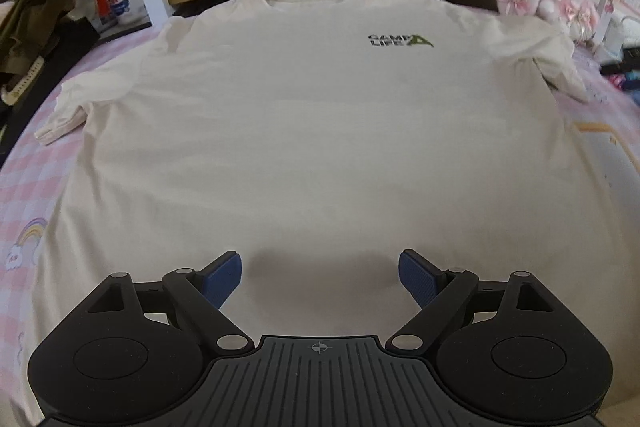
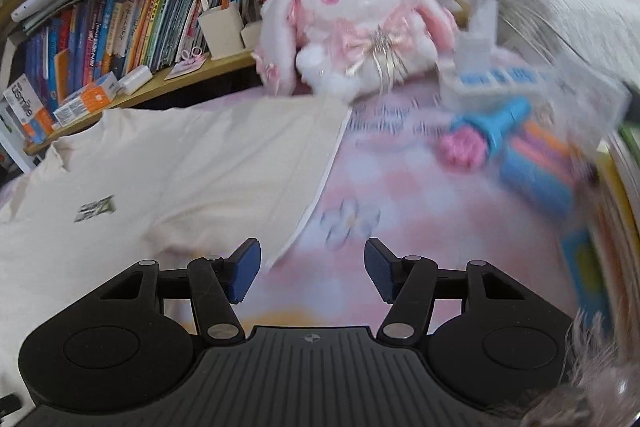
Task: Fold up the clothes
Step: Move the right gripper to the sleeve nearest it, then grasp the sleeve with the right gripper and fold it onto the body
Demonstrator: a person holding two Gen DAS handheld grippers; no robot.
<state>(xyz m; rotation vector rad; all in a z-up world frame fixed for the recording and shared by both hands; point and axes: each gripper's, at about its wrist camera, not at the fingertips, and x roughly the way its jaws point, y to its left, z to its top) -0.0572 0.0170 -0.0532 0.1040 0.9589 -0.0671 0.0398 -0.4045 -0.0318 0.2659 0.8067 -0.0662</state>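
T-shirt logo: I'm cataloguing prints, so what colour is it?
Black lettering with a green tent shape, on the cream T-shirt; the logo shows best in the left wrist view.

A bed point(image 1: 24, 179) under a pink-and-white checked sheet carries everything. A cream T-shirt point(image 1: 312, 131) lies flat on it, front up, collar toward twelve o'clock. At two o'clock of the shirt a white-and-pink plush rabbit point(image 2: 360, 27) sits on the sheet, and at three o'clock lie blurred blue and pink toys point(image 2: 508, 147). A dark olive garment point(image 1: 32, 23) is heaped at ten o'clock.
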